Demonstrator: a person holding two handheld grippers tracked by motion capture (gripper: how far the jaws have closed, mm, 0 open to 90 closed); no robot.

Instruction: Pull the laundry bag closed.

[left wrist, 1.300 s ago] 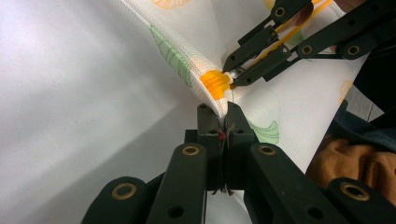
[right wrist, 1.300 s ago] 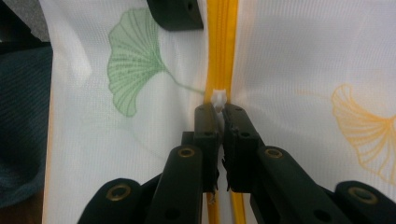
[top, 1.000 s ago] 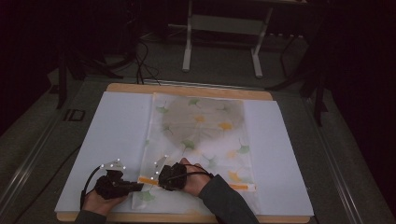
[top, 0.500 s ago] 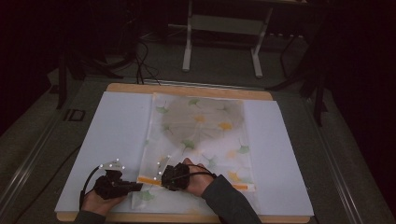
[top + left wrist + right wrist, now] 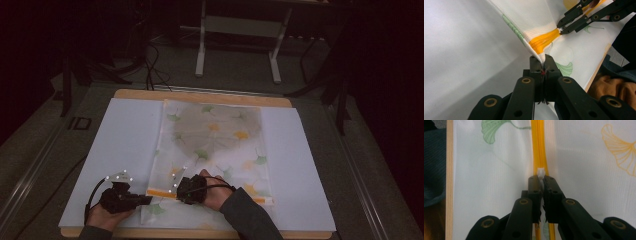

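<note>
A white mesh bag [image 5: 212, 140] printed with green and yellow ginkgo leaves lies flat on the white mat [image 5: 120, 145]. An orange zipper [image 5: 160, 193] runs across its near end. My left gripper [image 5: 145, 200] is shut on the bag's left corner by the zipper's end [image 5: 544, 41], lifting the fabric slightly; its jaws [image 5: 543, 58] are pressed together. My right gripper [image 5: 176, 190] is shut on the white zipper pull [image 5: 541, 172], with the orange zipper [image 5: 539, 145] running straight ahead of it. The right gripper [image 5: 560, 27] also shows in the left gripper view, a short way along the zipper.
The mat covers a wooden table whose front edge [image 5: 200, 234] lies just under my forearms. Beyond the far edge stand a metal frame [image 5: 237, 30] and floor cables [image 5: 150, 60]. Bare mat lies on both sides of the bag.
My right gripper has crept a little to the right along the zipper. The left gripper has stayed where it was.
</note>
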